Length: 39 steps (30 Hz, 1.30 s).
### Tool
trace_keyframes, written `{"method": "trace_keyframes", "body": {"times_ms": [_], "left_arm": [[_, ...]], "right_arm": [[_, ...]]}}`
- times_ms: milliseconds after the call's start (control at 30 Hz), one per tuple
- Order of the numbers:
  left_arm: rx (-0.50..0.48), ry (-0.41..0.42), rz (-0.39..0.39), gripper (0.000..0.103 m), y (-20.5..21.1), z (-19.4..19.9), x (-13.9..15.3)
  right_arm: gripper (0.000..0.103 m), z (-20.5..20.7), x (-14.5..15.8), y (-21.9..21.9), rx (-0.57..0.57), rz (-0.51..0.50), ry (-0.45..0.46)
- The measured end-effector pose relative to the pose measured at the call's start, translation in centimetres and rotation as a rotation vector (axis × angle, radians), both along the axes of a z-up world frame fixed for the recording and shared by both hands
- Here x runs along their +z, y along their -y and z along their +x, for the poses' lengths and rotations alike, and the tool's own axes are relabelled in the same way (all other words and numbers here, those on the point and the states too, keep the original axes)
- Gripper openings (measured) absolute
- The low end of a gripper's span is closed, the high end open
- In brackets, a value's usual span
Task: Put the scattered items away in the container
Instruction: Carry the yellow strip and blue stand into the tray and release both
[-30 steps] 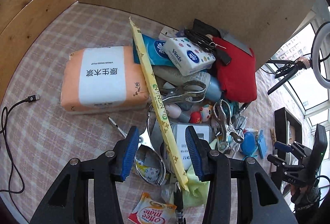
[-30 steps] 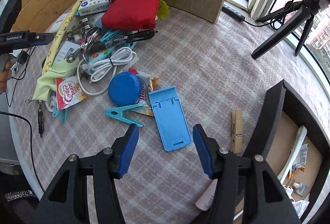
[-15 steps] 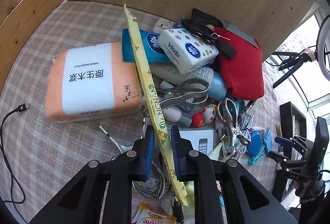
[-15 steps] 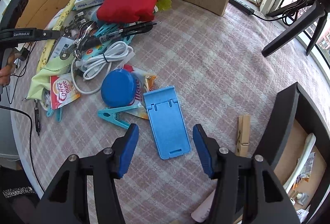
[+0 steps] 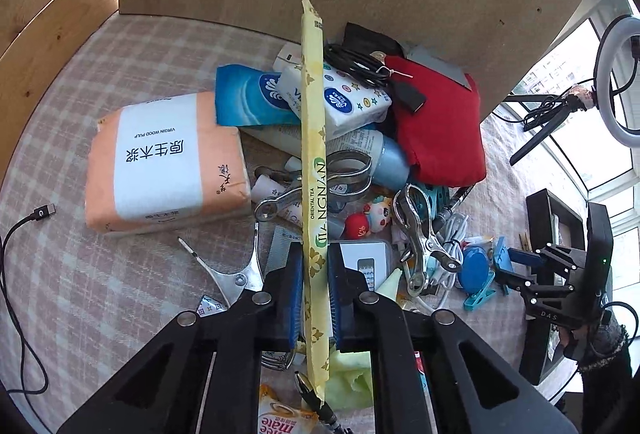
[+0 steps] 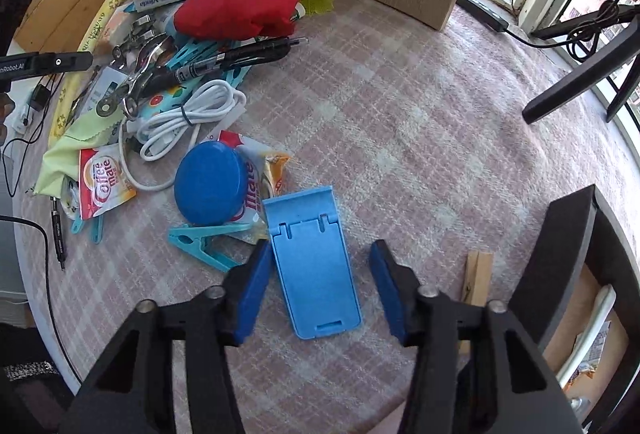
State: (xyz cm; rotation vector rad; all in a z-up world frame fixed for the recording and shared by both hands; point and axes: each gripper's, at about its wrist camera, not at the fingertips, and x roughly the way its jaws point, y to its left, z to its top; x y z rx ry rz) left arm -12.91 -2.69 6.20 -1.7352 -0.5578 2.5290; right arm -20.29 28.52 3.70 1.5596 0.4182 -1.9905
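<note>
Where the long yellow tea packet (image 5: 313, 170) crosses the heap, it covers part of the white tissue pack (image 5: 340, 100) and the metal clip (image 5: 320, 182) beneath it, and its lower end runs down between the arms of the left gripper (image 5: 314, 288), partly screened by them. Those blue pads (image 5: 294, 290) are clenched on the packet from both sides, the packet standing almost straight up the left wrist view. Low in that view a coffee creamer sachet (image 5: 280, 420) is cut off by the frame edge. The orange tissue pack (image 5: 164, 162) lies left of the heap, the red pouch (image 5: 438, 130) at its right.

The right gripper (image 6: 316, 276) hangs just above the checked cloth (image 6: 420, 106) with its pads wide apart, released, the blue phone stand (image 6: 314, 266) lying flat between them; whether the left pad touches the stand cannot be told. A wooden peg (image 6: 478, 272) is partly hidden behind the right finger. The black container (image 6: 572, 254) sits at the right edge, only its near wall and a corner of its inside showing, with a few unclear items in it.
</note>
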Motion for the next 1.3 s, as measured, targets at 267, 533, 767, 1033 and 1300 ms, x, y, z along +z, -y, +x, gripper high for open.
{"method": "trace_keyframes", "body": {"times_ms": [267,533,767,1033,1300], "left_arm": [[-0.004,-0.027,0.016,0.011,-0.8,0.9,1.5],[-0.056,-0.106,0.064,0.011,-3.2,2.0,5.6],[-0.196,-0.151,0.146,0.011,-10.1,1.9,8.0],[-0.434,-0.113,0.249,0.011,-24.2,0.6,7.8],[-0.610,-0.074,0.322,0.011,-37.4,0.7,7.6]], "right_arm": [[0.036,1.1,1.6,-2.6,-0.125,-0.125,0.012],[0.036,4.5,6.1,-4.5,-0.248,-0.253,-0.103],[0.036,7.9,9.8,-10.0,-0.386,-0.285,-0.200],[0.036,9.7,11.6,-20.9,-0.609,-0.211,-0.245],[0.036,9.5,10.6,-26.8,-0.742,-0.138,-0.257]]}}
